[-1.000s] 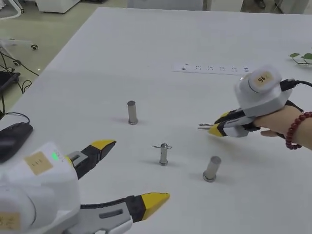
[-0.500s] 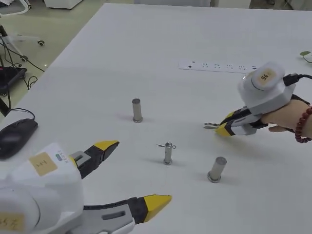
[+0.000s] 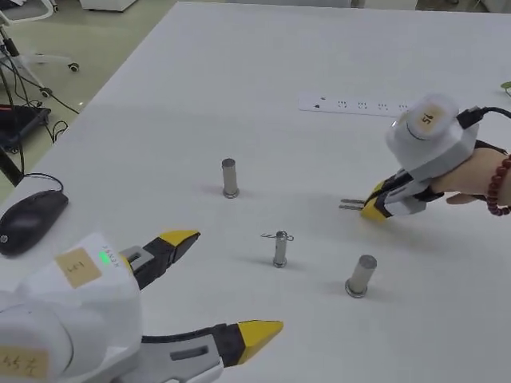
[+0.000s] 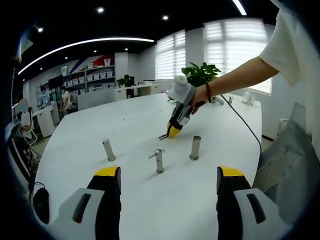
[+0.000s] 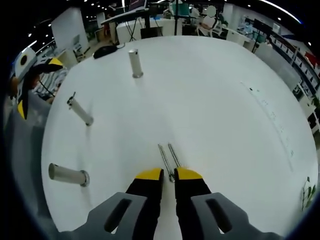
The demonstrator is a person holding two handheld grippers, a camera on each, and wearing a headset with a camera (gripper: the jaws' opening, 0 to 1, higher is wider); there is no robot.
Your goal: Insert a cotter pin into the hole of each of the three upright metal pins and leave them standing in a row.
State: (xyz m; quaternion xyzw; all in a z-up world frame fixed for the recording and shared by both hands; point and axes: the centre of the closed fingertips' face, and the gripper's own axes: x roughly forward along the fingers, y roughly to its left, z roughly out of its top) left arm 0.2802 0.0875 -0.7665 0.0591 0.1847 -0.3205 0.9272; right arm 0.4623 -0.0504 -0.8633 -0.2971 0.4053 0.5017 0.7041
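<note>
Three metal pins stand upright on the white table (image 3: 239, 96): a bare one at the back left (image 3: 230, 177), a middle one (image 3: 279, 249) with a cotter pin (image 3: 277, 236) through its top, and a bare one at the front right (image 3: 362, 275). My right gripper (image 3: 372, 209) is shut on another cotter pin (image 3: 351, 205), whose two legs stick out ahead of the yellow tips (image 5: 167, 154), low over the table right of the pins. My left gripper (image 3: 223, 283) hovers wide open at the near left, with nothing between its fingers (image 4: 165, 175).
A white power strip (image 3: 359, 105) lies at the back of the table. A black mouse (image 3: 28, 221) rests at the left edge. A cable runs from the right gripper across the table's right side.
The right gripper has held about its place with the cotter pin, tilting slightly. The head camera has shifted, so the whole scene slid a little. The left gripper stays open.
</note>
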